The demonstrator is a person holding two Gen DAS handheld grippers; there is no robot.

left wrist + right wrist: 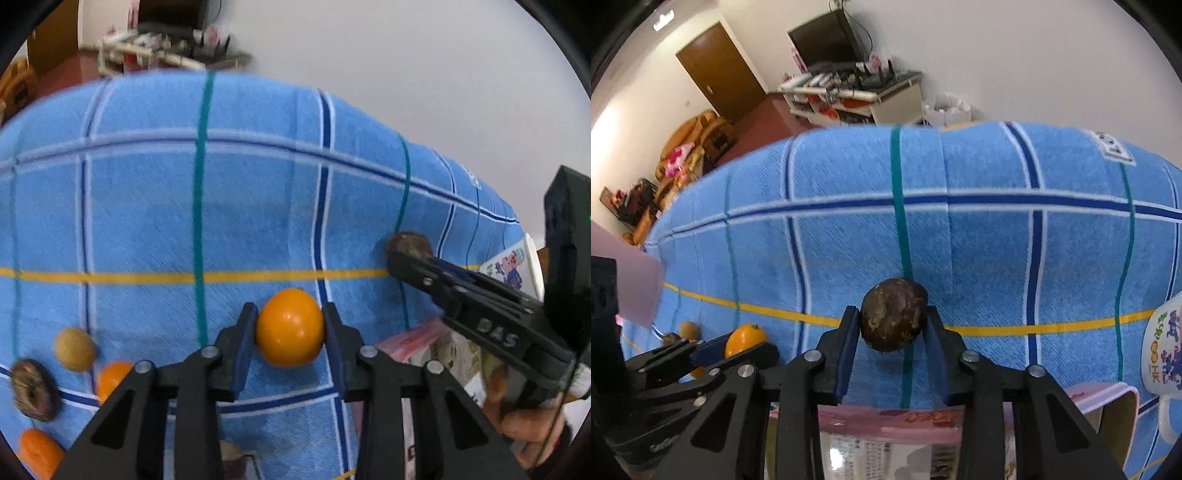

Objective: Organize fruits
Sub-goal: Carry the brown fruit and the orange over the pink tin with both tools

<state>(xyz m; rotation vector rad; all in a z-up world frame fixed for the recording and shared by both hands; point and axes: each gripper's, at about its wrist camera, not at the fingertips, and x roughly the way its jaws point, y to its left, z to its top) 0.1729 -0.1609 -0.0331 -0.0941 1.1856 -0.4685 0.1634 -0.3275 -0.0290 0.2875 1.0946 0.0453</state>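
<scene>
My left gripper [290,328] is shut on an orange [290,328], held above the blue checked cloth [147,203]. My right gripper [893,326] is shut on a dark brown round fruit [893,317]; it also shows in the left wrist view [408,243] at the right. In the left wrist view, a tan round fruit [75,349], a dark brown fruit [33,393] and two more oranges [110,380] [38,452] lie on the cloth at lower left. The left gripper with its orange [746,338] shows at lower left in the right wrist view.
A pink open box [923,432] lies just below the right gripper, also seen in the left wrist view [424,347]. A white cartoon mug [1163,350] stands at the right. Furniture and shelves [849,92] are beyond the table's far edge.
</scene>
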